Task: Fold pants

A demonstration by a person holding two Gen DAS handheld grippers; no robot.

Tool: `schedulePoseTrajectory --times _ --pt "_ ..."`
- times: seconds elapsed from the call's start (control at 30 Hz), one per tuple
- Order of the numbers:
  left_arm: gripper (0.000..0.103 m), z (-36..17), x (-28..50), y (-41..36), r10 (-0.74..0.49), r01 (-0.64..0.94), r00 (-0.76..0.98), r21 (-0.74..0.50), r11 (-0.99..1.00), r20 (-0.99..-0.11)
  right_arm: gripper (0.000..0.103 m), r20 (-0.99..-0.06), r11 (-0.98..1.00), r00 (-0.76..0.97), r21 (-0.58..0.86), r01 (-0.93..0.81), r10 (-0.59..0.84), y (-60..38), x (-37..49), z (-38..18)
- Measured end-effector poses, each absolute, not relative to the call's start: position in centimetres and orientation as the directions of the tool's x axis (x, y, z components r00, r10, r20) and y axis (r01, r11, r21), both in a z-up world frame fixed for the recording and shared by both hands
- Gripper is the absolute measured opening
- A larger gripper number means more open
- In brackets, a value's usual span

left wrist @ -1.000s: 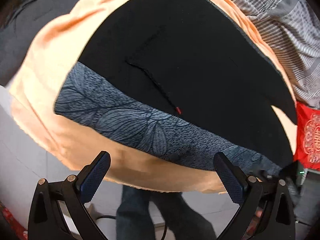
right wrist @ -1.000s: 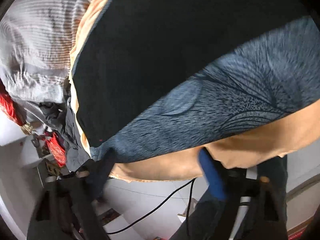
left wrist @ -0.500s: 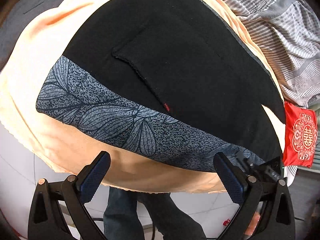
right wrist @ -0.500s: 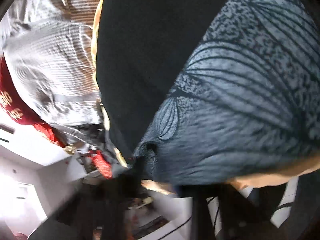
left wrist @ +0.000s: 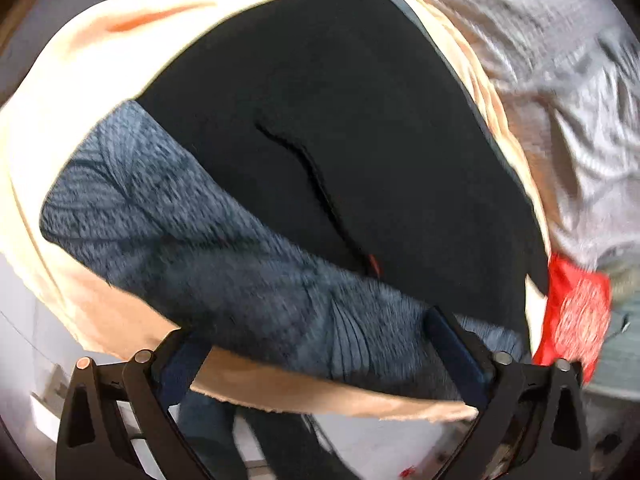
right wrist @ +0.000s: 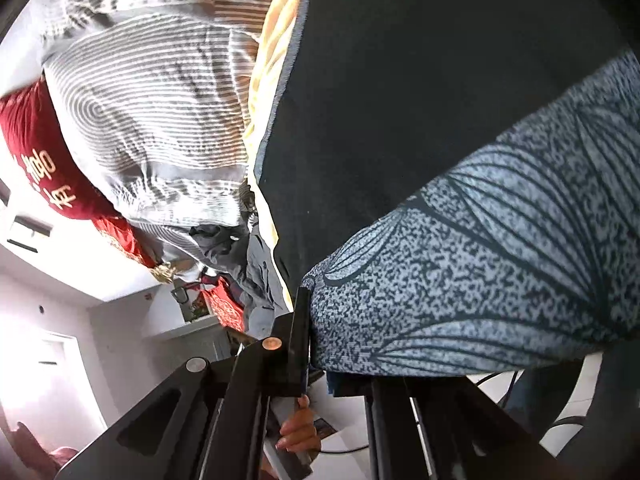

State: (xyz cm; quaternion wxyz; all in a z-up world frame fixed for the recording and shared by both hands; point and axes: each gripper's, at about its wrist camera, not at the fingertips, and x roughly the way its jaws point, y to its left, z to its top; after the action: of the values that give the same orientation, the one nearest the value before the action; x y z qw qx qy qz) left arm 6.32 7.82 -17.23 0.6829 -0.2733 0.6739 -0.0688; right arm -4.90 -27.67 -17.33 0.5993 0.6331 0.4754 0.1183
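The left wrist view is showing the whole waist end of the pants (left wrist: 360,140) lying flat on a peach cloth (left wrist: 72,92), which is covering the surface. The left gripper (left wrist: 316,356) is closing, its jaws straddling the near edge of the waistband (left wrist: 208,248); its pads are not pressing the fabric. Only this view is showing the pocket seam with its small red tag (left wrist: 374,264) (blurred).

The right wrist view is showing what the left does not: the right gripper (right wrist: 308,344) is clamped shut on the corner of the waistband (right wrist: 500,260), with a hand (right wrist: 298,430) below it. Striped bedding (right wrist: 152,112) and a red cushion (right wrist: 36,152) are lying at the left.

The pants are black, with a blue-grey waistband printed in a dark leaf pattern.
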Motion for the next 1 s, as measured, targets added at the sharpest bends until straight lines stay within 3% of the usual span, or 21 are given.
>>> schedulePoseTrajectory --times 0.03,0.07,0.13,0.23,0.63,0.97,1.0 --pt "0.073 -17.2 6.3 8.2 -0.467 -0.290 0.090 -0.472 0.833 -0.880 0.007 -0.428 0.182 0.513 0.868 0.461 0.744 -27.6 -4.8 -17.1" --pt "0.066 -17.0 6.6 8.6 -0.456 -0.307 0.103 -0.464 0.831 -0.884 0.007 -0.435 0.190 0.507 0.865 0.464 0.744 -27.5 -4.6 -16.9" --pt "0.031 -16.3 6.9 8.8 -0.412 -0.290 0.118 -0.429 0.856 -0.903 0.007 -0.459 0.214 0.489 0.853 0.476 0.742 -27.5 -4.7 -16.9" --pt "0.023 -14.5 7.5 8.5 -0.358 -0.207 0.130 -0.378 0.902 -0.925 0.007 -0.499 0.260 0.463 0.834 0.486 0.733 -27.4 -4.4 -16.5" --pt "0.023 -6.8 16.6 4.6 -0.378 -0.047 0.255 -0.402 0.914 -0.890 0.007 -0.544 0.441 0.409 0.837 0.324 0.733 -30.7 5.9 -9.5" --pt "0.024 -12.1 27.6 1.3 -0.195 -0.104 0.328 -0.240 0.965 -0.924 0.011 -0.614 0.524 0.250 0.780 0.342 0.749 -33.1 21.4 -15.1" --pt "0.028 -12.8 28.4 1.0 -0.181 -0.115 0.324 -0.228 0.967 -0.929 0.011 -0.620 0.530 0.234 0.772 0.350 0.749 -33.2 22.7 -16.2"
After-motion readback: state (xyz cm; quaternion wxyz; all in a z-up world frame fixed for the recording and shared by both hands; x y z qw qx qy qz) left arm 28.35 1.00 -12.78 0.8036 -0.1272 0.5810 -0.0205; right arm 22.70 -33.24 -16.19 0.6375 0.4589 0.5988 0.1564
